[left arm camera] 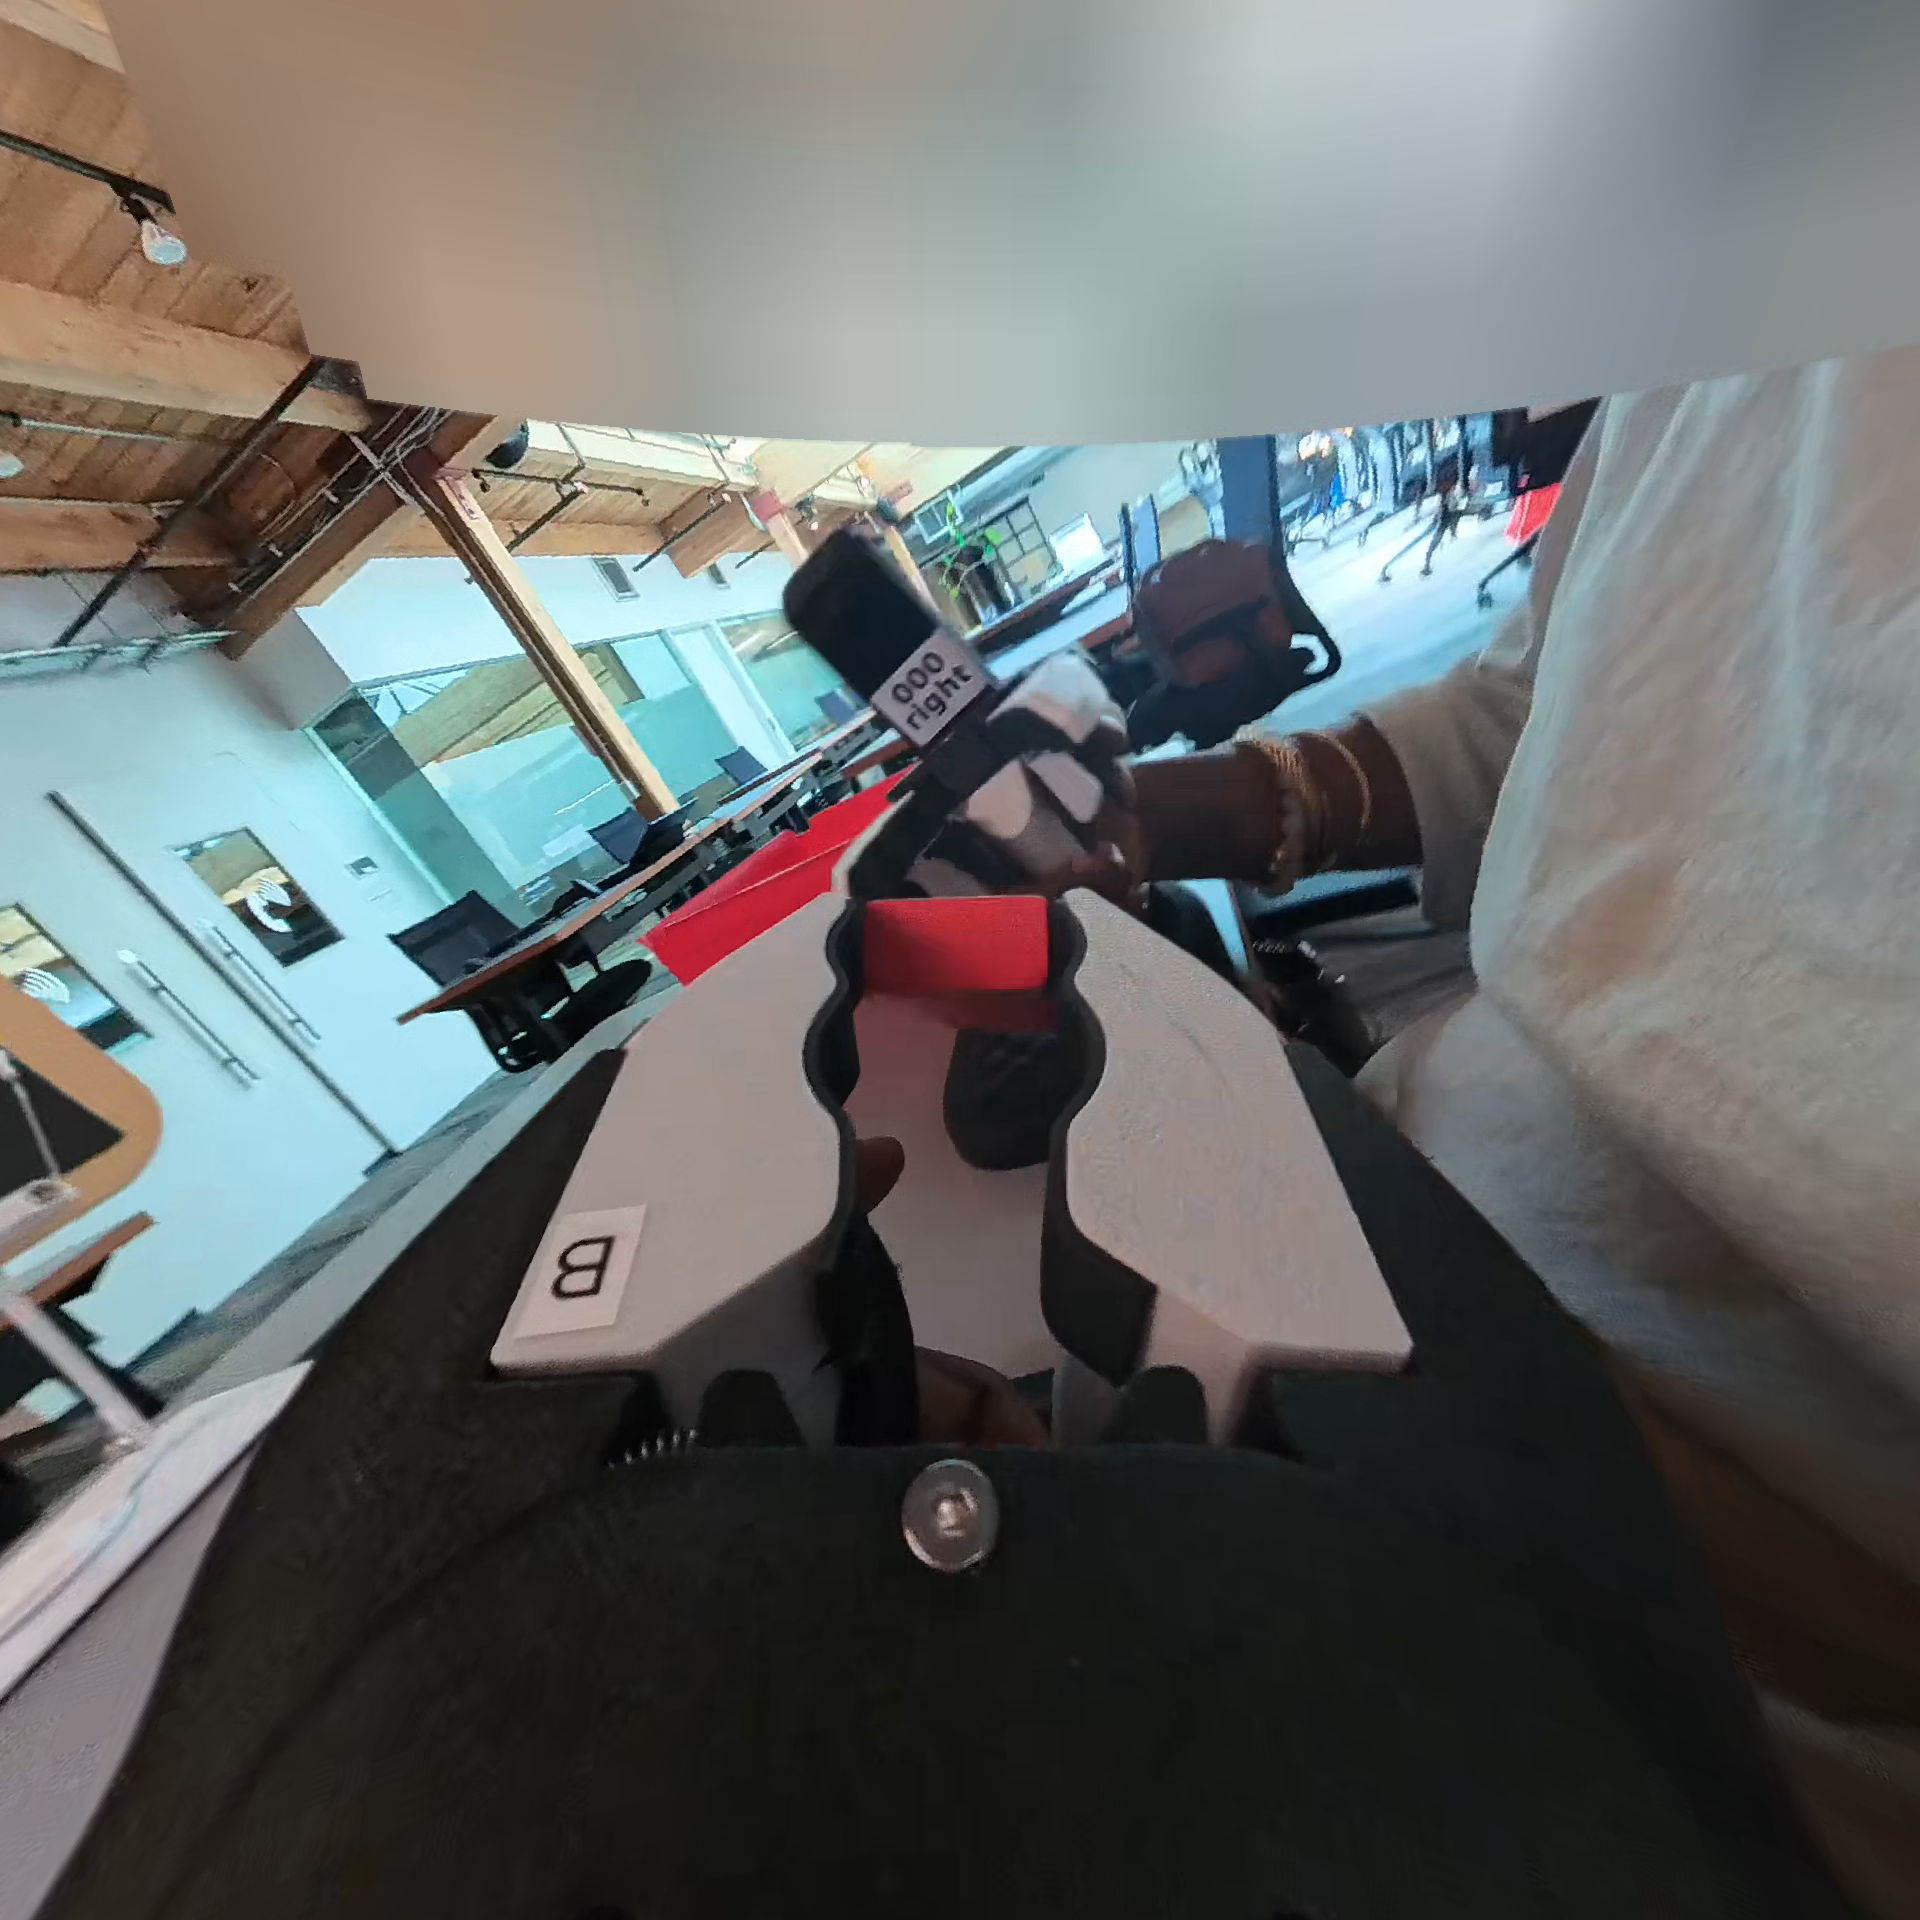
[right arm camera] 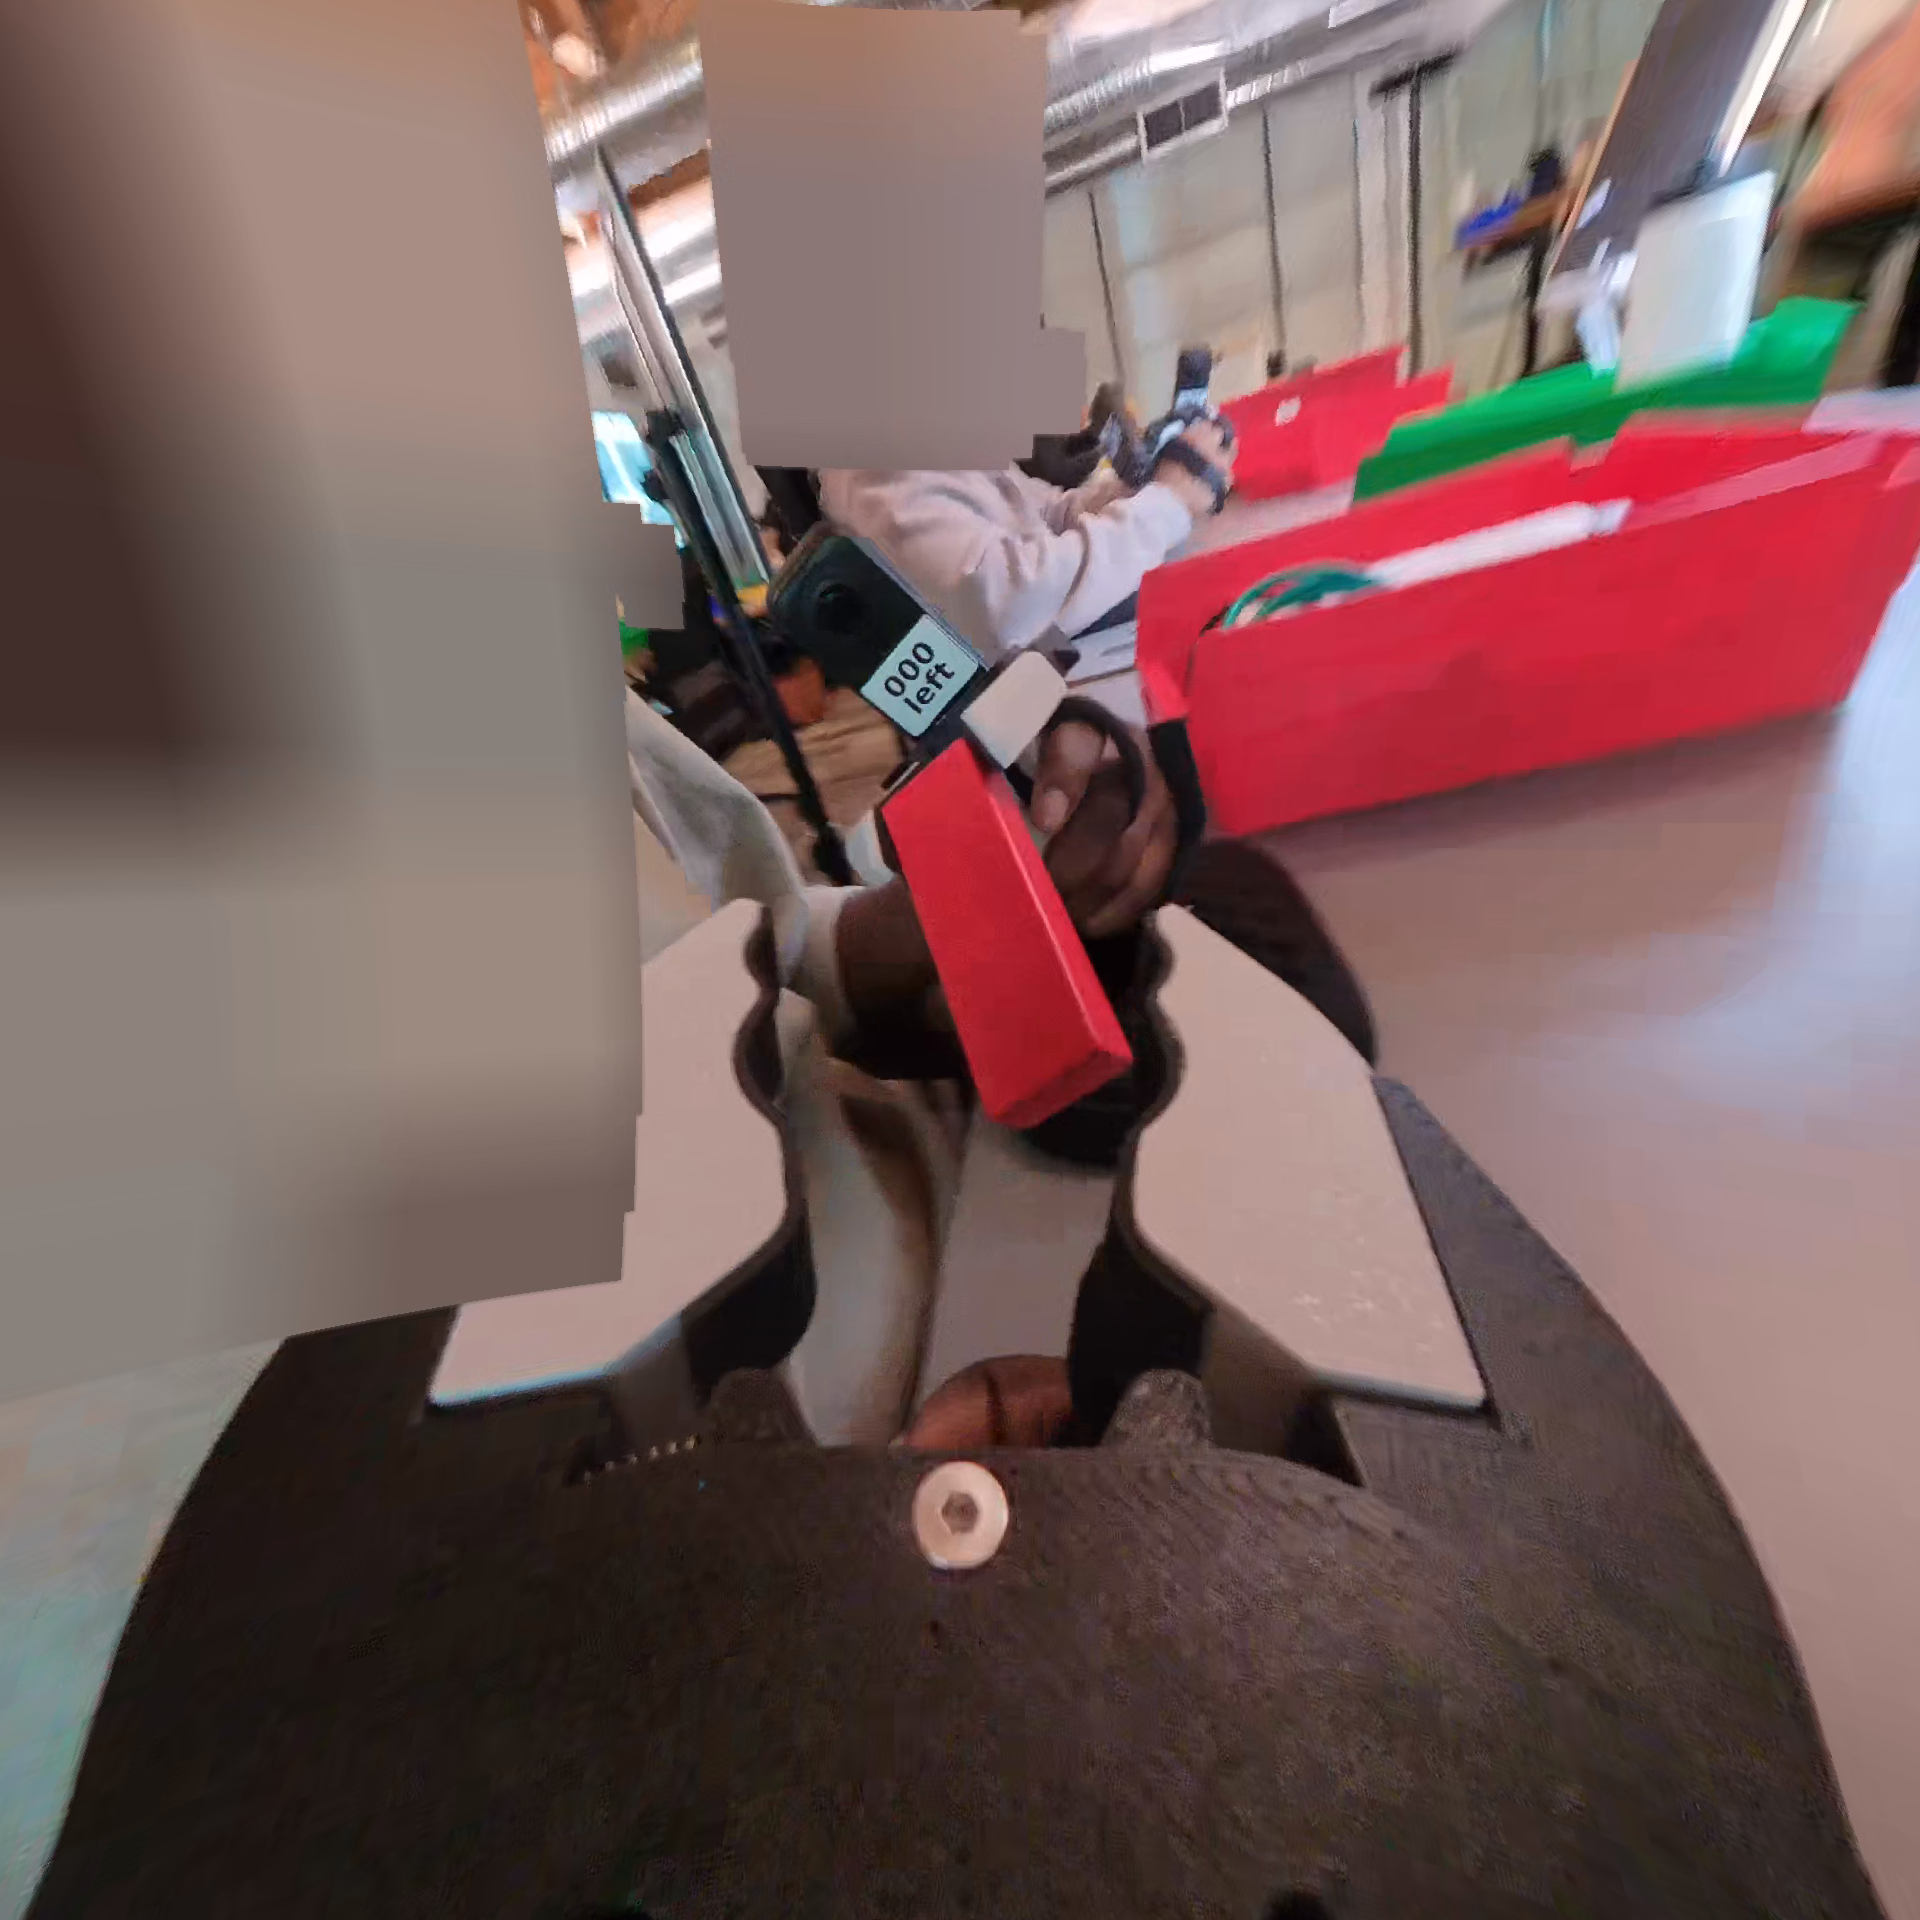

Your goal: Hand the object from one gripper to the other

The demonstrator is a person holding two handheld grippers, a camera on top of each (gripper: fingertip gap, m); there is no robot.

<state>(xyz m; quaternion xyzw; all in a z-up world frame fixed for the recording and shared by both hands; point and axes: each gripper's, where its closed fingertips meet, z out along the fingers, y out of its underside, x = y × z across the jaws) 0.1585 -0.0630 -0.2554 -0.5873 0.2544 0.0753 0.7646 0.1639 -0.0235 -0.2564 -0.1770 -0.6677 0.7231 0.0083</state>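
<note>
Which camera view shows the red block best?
The right wrist view: the red block shows its full length, held by the left gripper. The left wrist view shows only its end between the jaws.

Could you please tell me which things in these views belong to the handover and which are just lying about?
Part of the job:
- red block, clamped in the left gripper
- right gripper, open, its fingers either side of the block's free end

Just lying about:
- red bins
- green bin
- office chair
</note>
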